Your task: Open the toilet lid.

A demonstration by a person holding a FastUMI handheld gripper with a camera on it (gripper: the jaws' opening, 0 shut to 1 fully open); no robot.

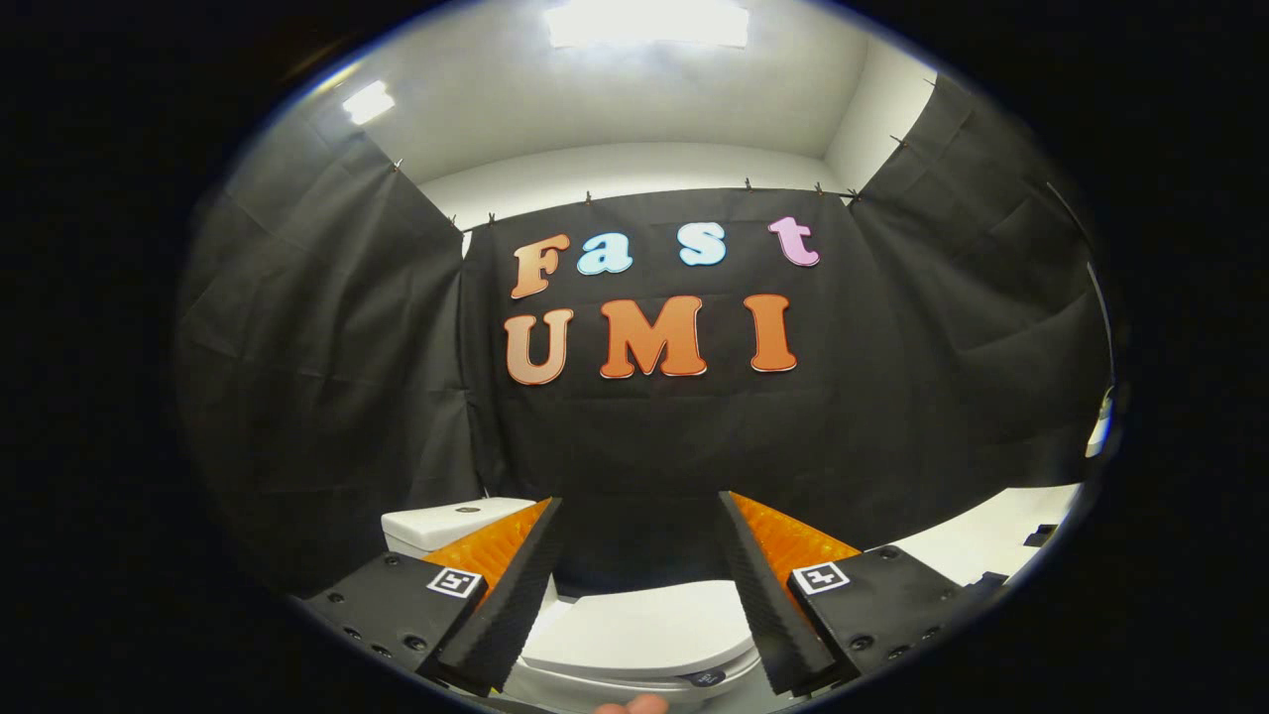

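Lining up on the toilet lid (pixel 639 635), approach step, nothing grasped yet.

Gripper (pixel 639 516) fingers spread wide w/ nothing between them; lid looks closed, lying flat below and between the fingers, tank (pixel 451 521) just beyond the left one. My read: lid not touched yet. Next I'd drop down to the lid's front edge, get a finger under the lip, then swing it up toward the tank.

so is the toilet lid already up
No, the toilet lid lies flat and closed on the bowl, below and between the fingers of the open gripper, which touch nothing.
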